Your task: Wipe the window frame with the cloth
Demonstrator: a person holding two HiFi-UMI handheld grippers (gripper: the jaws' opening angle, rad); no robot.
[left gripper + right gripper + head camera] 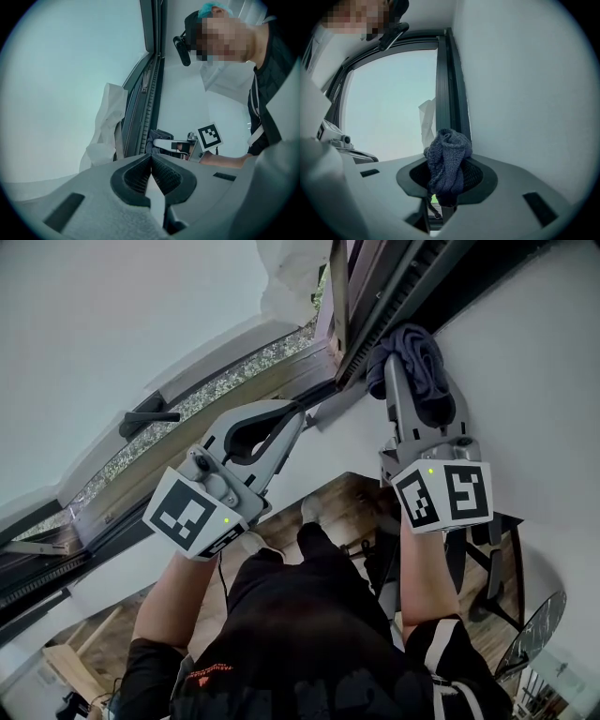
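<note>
1. The right tool is clamped on a dark blue knitted cloth. In the right gripper view the cloth sits bunched between the two pads and bulges out past the right tool's tips.
2. The cloth is pressed up to the dark window frame, at the upright strip where the frame meets the white wall on the right. In the left gripper view the cloth lies right against the frame, with the right tool behind it.
3. The left tool has its jaws together with nothing between them. The left gripper view shows the ribbed pads of the left tool meeting along one line.
4. The left tool is left of the right tool and apart from it. It points toward the frame, and I cannot tell whether it touches it.
5. A crumpled white sheet hangs at the frame's left edge, on the glass side. It is far of the cloth in the right gripper view.
6. A black window handle sits on the sash, left of the left tool.
7. The frame runs straight away from the right tool, with glass on its left and wall on its right.
</note>
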